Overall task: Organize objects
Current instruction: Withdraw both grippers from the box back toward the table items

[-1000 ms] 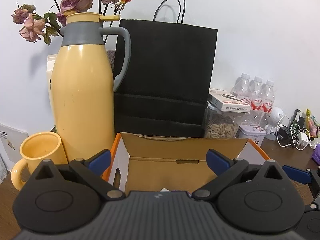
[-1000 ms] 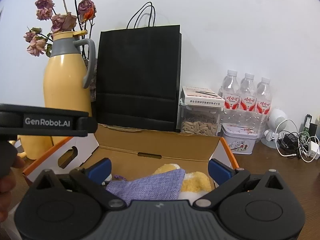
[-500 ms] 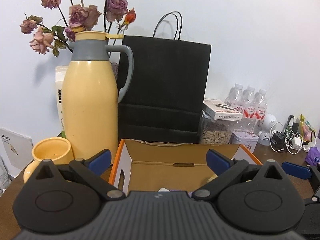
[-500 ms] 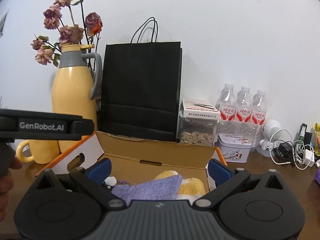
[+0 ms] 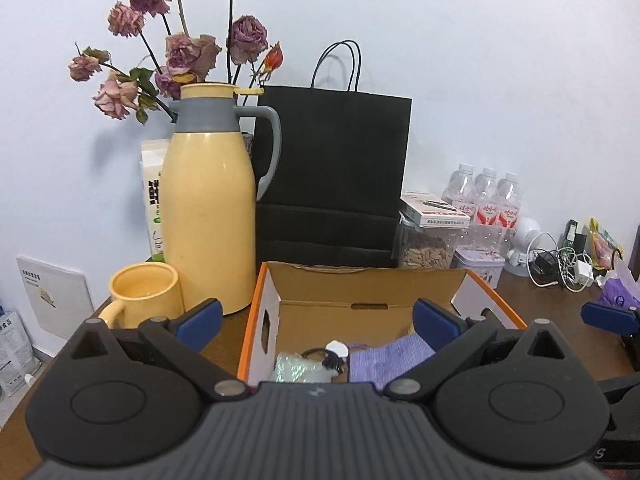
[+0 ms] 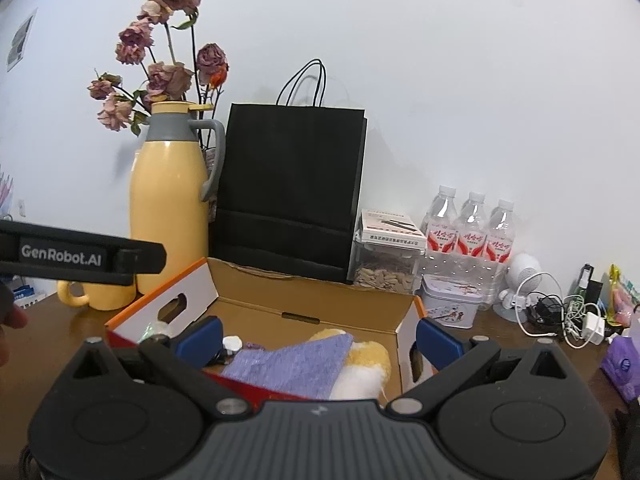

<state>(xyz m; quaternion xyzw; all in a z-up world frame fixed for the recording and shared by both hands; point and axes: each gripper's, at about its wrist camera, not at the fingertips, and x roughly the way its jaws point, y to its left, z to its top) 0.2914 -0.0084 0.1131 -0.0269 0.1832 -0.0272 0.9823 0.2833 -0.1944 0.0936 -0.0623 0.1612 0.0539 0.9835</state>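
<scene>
- Left gripper [image 5: 316, 316]: jaws spread wide, holding nothing, above the one cardboard box [image 5: 360, 286].
- Right gripper [image 6: 318, 334]: likewise spread and empty.
- Box contents: one purple cloth [image 6: 296, 364], one yellow-white plush [image 6: 366, 364], one white plug [image 5: 335, 347], one shiny packet [image 5: 298, 368].
- Behind: one yellow flask [image 5: 210, 216], one yellow mug [image 5: 144, 294], one black bag [image 5: 332, 172], three water bottles [image 6: 472, 224].

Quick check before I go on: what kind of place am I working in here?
Probably a home or small-office desk pushed against a white wall, used as a catch-all. A yellow thermos and mug, bottled water and tangled chargers crowd the wooden tabletop.
</scene>
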